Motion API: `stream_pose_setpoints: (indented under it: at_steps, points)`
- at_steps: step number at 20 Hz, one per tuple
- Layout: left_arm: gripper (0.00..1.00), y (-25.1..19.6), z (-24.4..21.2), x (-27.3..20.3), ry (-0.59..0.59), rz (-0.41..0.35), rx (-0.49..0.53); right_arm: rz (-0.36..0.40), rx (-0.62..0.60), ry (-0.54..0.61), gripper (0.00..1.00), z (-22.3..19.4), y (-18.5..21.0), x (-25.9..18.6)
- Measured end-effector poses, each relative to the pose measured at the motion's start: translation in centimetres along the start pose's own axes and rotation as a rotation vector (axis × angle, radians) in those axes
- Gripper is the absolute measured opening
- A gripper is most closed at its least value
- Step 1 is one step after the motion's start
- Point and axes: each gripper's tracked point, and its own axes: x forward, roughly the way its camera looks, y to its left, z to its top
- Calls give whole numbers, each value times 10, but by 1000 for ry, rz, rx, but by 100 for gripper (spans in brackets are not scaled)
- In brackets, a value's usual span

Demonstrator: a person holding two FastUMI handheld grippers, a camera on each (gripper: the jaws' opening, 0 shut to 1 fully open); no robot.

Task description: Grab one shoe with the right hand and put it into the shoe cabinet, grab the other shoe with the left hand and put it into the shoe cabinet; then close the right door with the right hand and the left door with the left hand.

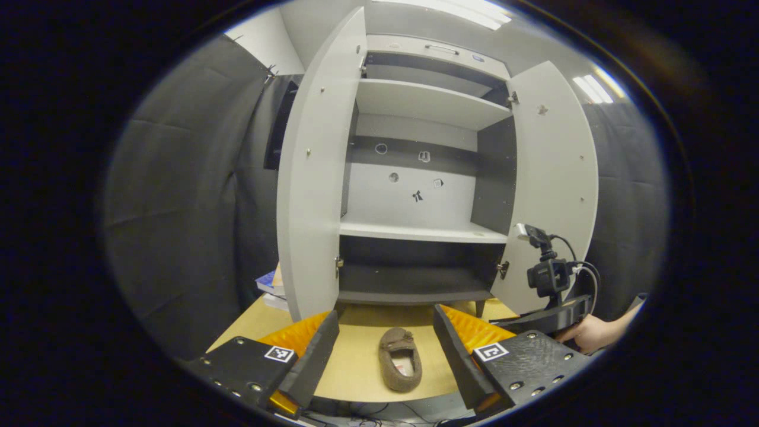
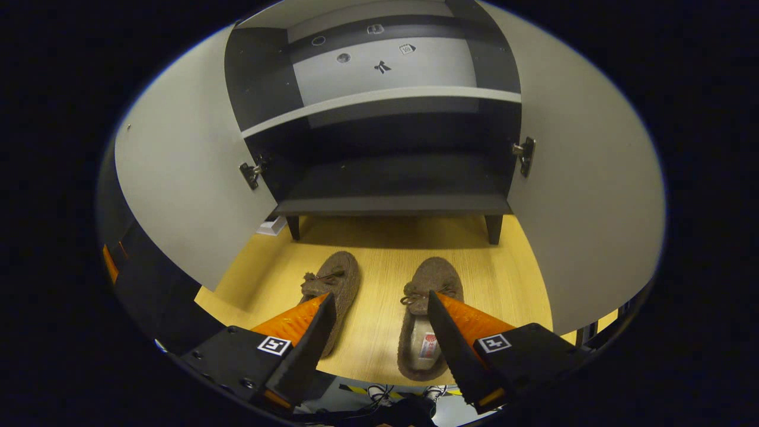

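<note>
Two brown fuzzy slippers lie side by side on the wooden floor before the open shoe cabinet (image 2: 391,204). In the right gripper view my right gripper (image 2: 379,296) is open just above them, one finger over the left slipper (image 2: 341,267) and the other over the right slipper (image 2: 424,279). In the left gripper view my left gripper (image 1: 385,313) is open and holds nothing, with one slipper (image 1: 400,359) on the floor between its fingers. Farther right, a hand (image 1: 593,332) holds the right gripper's body (image 1: 548,279) low by the right door (image 1: 554,190).
Both cabinet doors stand wide open, the left door (image 1: 311,178) and the right door (image 2: 587,196). The dark bottom shelf (image 1: 409,284) is bare, with pale shelves above it. A stack of books (image 1: 270,284) lies on the floor left of the cabinet.
</note>
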Motion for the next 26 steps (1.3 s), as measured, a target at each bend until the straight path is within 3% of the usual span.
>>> stream_pose_setpoints:
  at_steps: [1, 2, 5, 6, 7, 8, 9, 10, 13, 14, 15, 16, 20, 22, 26]
  points:
    - [87, 0, -6, 2, 9, -3, 3, 3, 6, 24, 99, -8, 1, 7]
    - [93, -2, -12, 2, 16, -5, 7, -1, 16, 51, 98, -18, 0, 14]
    - [93, -3, -24, 4, 24, -13, 8, -13, 39, 134, 99, -46, -2, 36]
    - [87, -3, -27, 6, 27, -14, 6, -22, 26, 155, 99, -54, -3, 43]
    - [93, -3, -30, 7, 31, -14, 4, -32, 2, 167, 99, -58, -6, 51]
    - [93, -3, -34, 8, 36, -13, 1, -51, -27, 174, 99, -63, -11, 57]
    - [87, -2, -36, 10, 41, -9, -2, -68, -54, 177, 99, -65, -14, 65]
    - [93, -2, -39, 11, 44, -7, -6, -84, -80, 176, 99, -67, -18, 72]
    - [93, 1, -42, 16, 44, 1, -10, -145, -174, 163, 98, -67, -30, 92]
    - [99, 2, -43, 17, 44, 4, -9, -161, -198, 171, 98, -71, -33, 97]
    - [93, 3, -43, 18, 45, 7, -8, -173, -218, 181, 99, -75, -37, 101]
    - [93, 3, -43, 18, 45, 11, -7, -188, -237, 193, 99, -79, -41, 101]
    - [93, 6, -44, 18, 49, 21, -6, -266, -305, 181, 72, -75, -60, 102]
    - [93, 7, -45, 17, 52, 24, -3, -270, -289, 188, 40, -75, -60, 101]
    - [93, 9, -37, 16, 32, 37, 14, -317, -298, 191, 39, -73, -63, 99]
